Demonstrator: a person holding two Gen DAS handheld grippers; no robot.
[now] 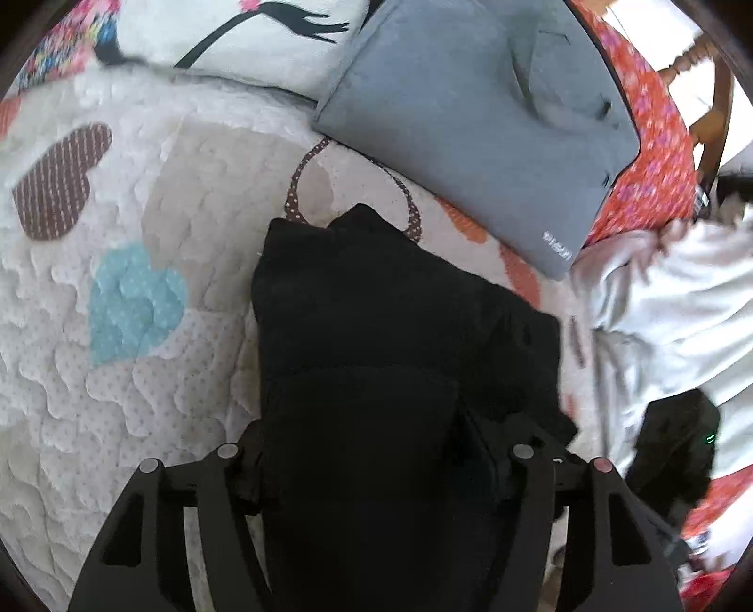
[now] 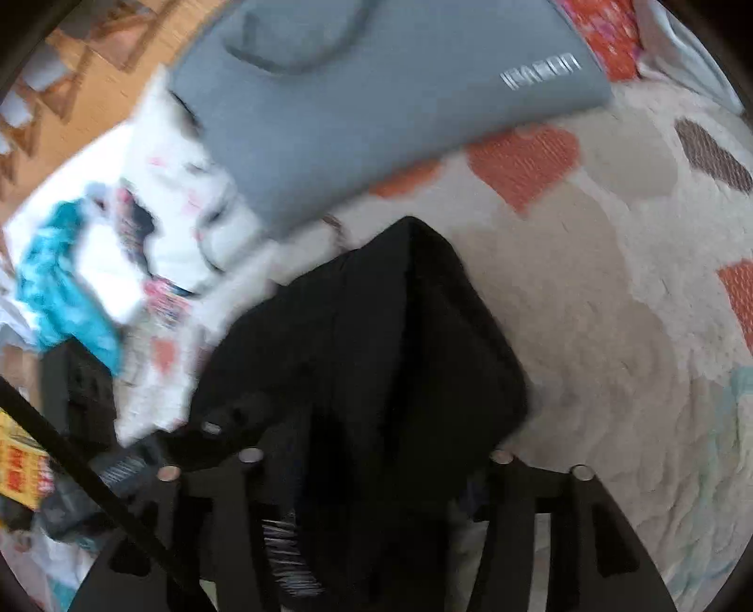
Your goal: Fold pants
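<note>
The black pants (image 1: pixel 376 306) lie as a thick folded bundle on the heart-patterned quilt (image 1: pixel 164 212). Their near end rises up between the jaws of my left gripper (image 1: pixel 367 423) and fills the gap. The fingertips are buried in the dark cloth, which is bunched as if pinched. In the right wrist view the same pants (image 2: pixel 414 306) rise to a peak over the quilt (image 2: pixel 588 282), and my right gripper (image 2: pixel 376 423) has them packed between its jaws. Both grippers look shut on the bundle.
A folded grey garment (image 1: pixel 470 117) (image 2: pixel 376 94) lies just beyond the pants. White clothes (image 1: pixel 659 306) are heaped to the right, beside a black device with a green light (image 1: pixel 677 447). A white pillow (image 1: pixel 235 37) sits at the back. A teal and white pile (image 2: pixel 61 292) lies by the bed's edge.
</note>
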